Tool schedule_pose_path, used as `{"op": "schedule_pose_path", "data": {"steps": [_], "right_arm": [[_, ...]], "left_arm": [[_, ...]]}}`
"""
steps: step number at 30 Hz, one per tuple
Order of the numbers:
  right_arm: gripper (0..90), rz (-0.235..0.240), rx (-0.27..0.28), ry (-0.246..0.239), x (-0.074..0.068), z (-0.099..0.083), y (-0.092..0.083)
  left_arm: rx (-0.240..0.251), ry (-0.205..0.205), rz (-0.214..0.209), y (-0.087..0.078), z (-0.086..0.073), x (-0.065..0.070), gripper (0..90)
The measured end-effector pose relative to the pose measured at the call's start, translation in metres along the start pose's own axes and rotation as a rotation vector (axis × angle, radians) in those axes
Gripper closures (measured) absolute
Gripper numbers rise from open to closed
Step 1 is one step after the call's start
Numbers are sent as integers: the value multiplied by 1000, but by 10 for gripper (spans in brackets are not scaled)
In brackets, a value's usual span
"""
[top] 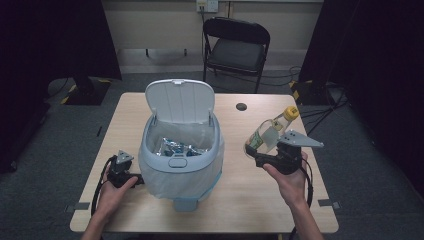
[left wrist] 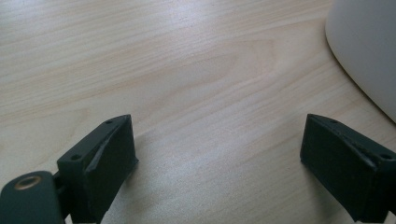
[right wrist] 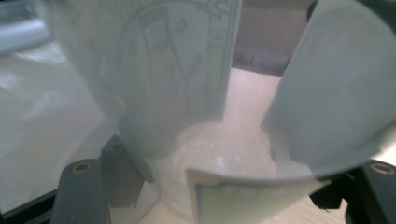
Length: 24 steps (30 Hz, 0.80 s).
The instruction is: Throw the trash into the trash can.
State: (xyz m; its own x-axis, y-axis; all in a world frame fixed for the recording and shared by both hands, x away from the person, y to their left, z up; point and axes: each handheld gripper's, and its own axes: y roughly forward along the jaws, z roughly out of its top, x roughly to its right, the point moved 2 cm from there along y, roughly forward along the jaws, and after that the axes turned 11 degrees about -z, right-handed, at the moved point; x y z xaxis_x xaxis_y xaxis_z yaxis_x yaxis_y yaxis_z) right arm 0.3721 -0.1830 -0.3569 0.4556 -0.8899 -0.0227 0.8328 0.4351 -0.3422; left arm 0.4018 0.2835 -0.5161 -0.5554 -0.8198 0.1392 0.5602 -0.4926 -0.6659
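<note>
Item: clear bottle (top: 267, 132), yellow cap, label peeling. Held tilted in my right claw (top: 261, 159), jaws clamped on its body, above the worktop (top: 250, 200) beside the open bin (top: 180, 150), ready for dropping in. Left claw (left wrist: 219, 154): jaws apart, empty, parked beside the bin.

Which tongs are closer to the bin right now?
Left. The left tongs sit open on the table right beside the bin; the right tongs hold a bottle raised off to its other side.

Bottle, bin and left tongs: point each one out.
bottle (top: 266, 134), high view, on its clear body.
bin (top: 150, 165), high view, on its front wall.
left tongs (left wrist: 217, 163), left gripper view, midway between the tips.
</note>
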Motion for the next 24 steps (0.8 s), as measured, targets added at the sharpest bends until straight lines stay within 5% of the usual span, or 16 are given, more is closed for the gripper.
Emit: {"op": "schedule_pose_path", "data": {"steps": [12, 24], "right_arm": [[278, 77, 95, 11, -8, 35, -21], [278, 149, 174, 6, -26, 76, -23]], "left_arm": [[-6, 4, 0, 1, 1, 0, 86], [-9, 5, 0, 1, 1, -1, 85]]}}
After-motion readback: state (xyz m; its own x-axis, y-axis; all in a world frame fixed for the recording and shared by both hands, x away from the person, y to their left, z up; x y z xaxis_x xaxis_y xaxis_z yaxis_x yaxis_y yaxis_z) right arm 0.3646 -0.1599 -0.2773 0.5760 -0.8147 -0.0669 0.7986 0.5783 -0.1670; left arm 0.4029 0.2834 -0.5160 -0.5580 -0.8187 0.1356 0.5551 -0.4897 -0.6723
